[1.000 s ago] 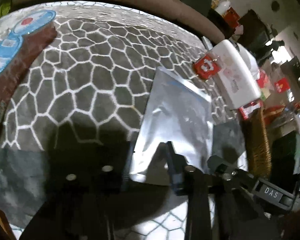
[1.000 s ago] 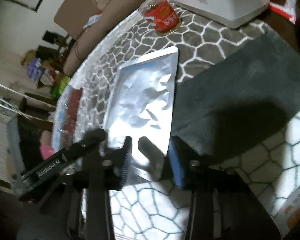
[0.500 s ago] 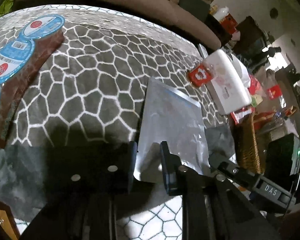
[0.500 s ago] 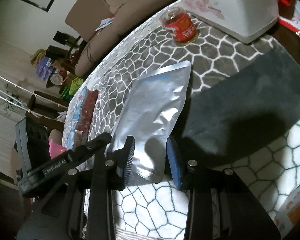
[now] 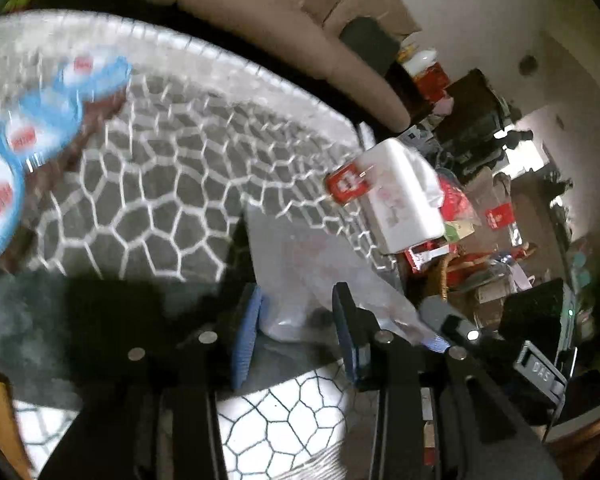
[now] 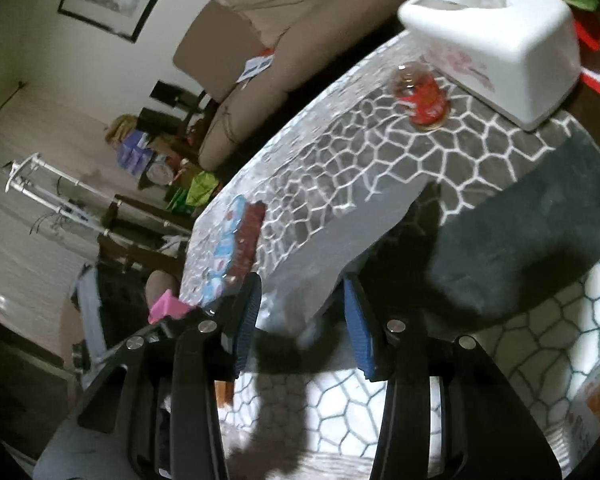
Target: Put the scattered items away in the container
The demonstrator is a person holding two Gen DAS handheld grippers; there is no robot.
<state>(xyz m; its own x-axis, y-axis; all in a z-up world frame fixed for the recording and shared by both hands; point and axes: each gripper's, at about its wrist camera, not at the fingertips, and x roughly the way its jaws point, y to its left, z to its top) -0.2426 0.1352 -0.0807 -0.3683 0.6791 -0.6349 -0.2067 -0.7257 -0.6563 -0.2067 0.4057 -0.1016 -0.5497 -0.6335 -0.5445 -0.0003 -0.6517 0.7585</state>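
Note:
A silver foil pouch is lifted off the patterned table, blurred by motion. Its near end sits between the fingers of my left gripper. In the right wrist view the same pouch has its near end between the fingers of my right gripper. Both pairs of jaws stand apart around the pouch end; whether they pinch it is not clear. A pack of blue-lidded cups lies at the table's far left, and also shows in the right wrist view.
A white tissue box and a small red jar stand at the table's far end; both also show in the left wrist view: box, jar. A wicker basket sits off the right edge. A sofa lies behind.
Both grippers have risen and tilted, lifting the pouch off the table. The views now look farther across the room. Both pairs of jaws look wider apart than before.

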